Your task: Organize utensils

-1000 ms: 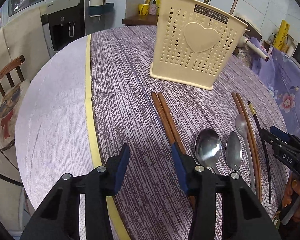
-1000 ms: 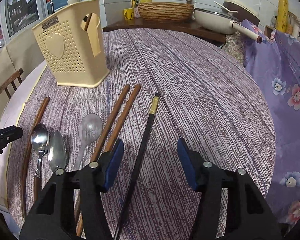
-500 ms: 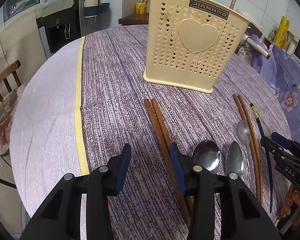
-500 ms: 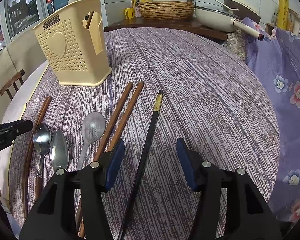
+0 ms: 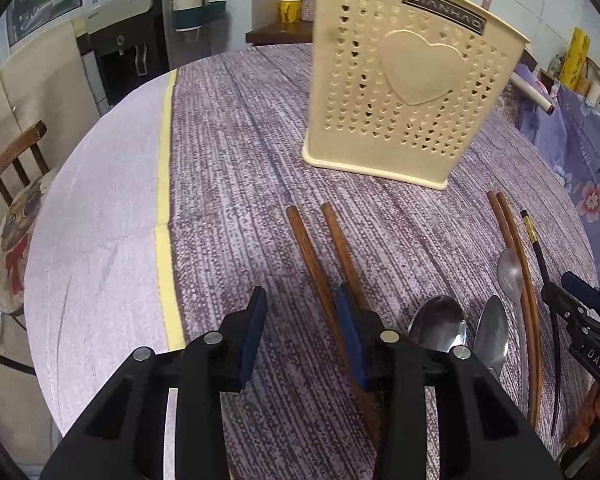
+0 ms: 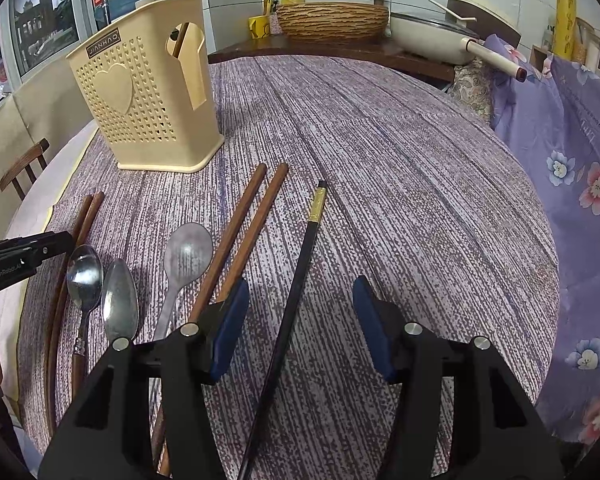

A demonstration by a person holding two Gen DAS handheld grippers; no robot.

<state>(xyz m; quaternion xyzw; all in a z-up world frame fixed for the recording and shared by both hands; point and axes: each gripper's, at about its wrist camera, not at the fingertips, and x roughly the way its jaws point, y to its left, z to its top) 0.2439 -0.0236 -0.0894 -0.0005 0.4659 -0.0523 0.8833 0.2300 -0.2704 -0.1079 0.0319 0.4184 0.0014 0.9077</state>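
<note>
Almost all left to do: one stick stands in holder point(image 6: 148, 92). On worktop point(image 6: 400, 184): three spoons, brown chopsticks point(image 5: 320, 264), black chopstick point(image 6: 300, 276) at 6 o'clock from holder. Left gripper point(image 5: 300, 320) closing, nothing between pads. Right gripper point(image 6: 300, 320) open, empty.

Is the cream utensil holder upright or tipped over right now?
Upright. The utensil holder stands on its flat base on the purple tablecloth, open top up, with a wooden stick poking out of it.

Your round table point(image 6: 400, 184) wears a purple woven cloth. The cream perforated plastic utensil holder point(image 6: 140, 104) stands on it. Nearer you than the holder lie two brown wooden chopstick pairs point(image 6: 240, 240), three metal spoons point(image 6: 186, 252) and one black gold-banded chopstick point(image 6: 300, 276).
</note>
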